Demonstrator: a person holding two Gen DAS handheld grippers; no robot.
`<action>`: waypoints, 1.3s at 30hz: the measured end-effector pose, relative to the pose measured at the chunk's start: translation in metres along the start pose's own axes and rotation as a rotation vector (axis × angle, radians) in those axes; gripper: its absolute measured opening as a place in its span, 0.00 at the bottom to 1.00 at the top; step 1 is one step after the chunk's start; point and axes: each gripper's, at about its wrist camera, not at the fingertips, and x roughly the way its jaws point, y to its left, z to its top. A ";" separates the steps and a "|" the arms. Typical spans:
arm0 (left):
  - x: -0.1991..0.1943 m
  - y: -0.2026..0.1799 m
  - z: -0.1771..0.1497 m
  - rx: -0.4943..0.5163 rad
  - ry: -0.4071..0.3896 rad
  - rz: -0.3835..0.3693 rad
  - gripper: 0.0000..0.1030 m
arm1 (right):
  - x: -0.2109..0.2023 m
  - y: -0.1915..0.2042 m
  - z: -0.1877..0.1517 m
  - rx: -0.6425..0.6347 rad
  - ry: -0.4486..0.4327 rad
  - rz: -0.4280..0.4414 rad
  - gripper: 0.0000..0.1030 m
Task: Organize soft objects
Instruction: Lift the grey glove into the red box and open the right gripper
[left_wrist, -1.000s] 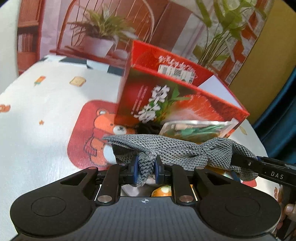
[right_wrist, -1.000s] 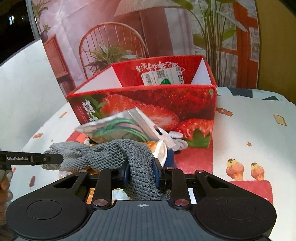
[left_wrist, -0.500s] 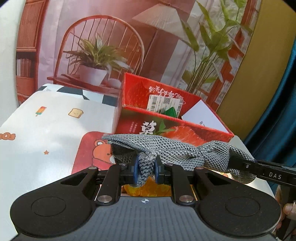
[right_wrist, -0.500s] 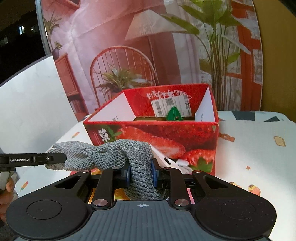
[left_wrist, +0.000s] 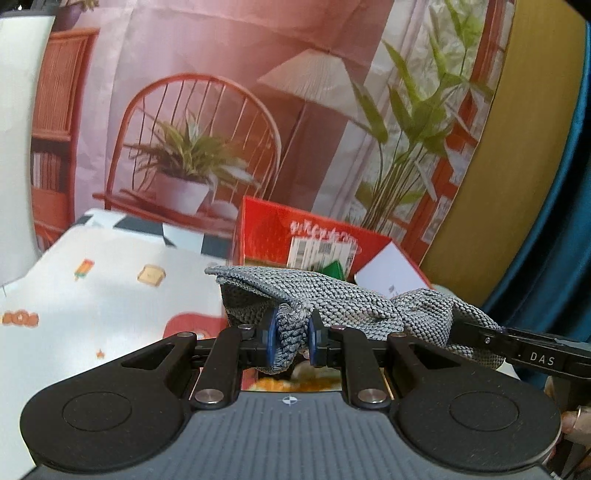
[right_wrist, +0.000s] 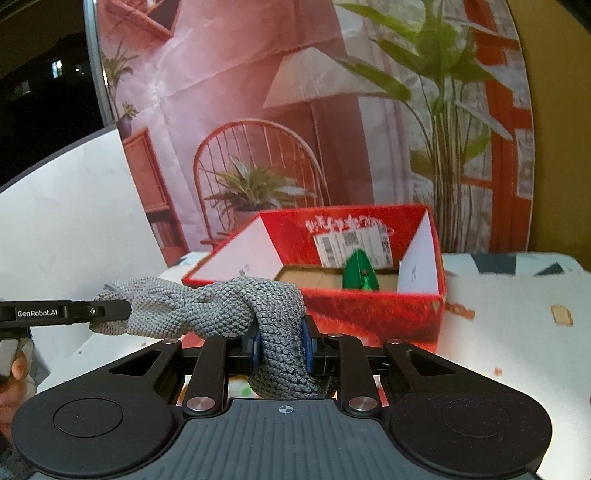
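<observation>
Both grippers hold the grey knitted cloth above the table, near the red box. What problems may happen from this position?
1. The grey knitted cloth sags between the left gripper and the right gripper; a hanging fold may catch the near rim of the red box.
2. The left gripper pinches only a small bunched fold, so the cloth could slip out if pulled.
3. A green object already lies in the box; the cloth may cover it.

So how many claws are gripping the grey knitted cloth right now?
2. The left claw pinches the grey knitted cloth near one end, and the right claw clamps its other end, with the cloth stretched between them in front of the red strawberry box.
</observation>
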 end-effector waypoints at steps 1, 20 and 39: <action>0.000 -0.001 0.002 0.003 -0.006 -0.001 0.17 | 0.000 0.000 0.003 -0.002 -0.005 0.001 0.19; 0.074 -0.012 0.079 0.044 0.017 -0.008 0.17 | 0.057 -0.031 0.090 -0.052 -0.023 -0.023 0.19; 0.188 -0.015 0.067 0.169 0.282 0.012 0.18 | 0.136 -0.078 0.059 -0.066 0.172 -0.125 0.20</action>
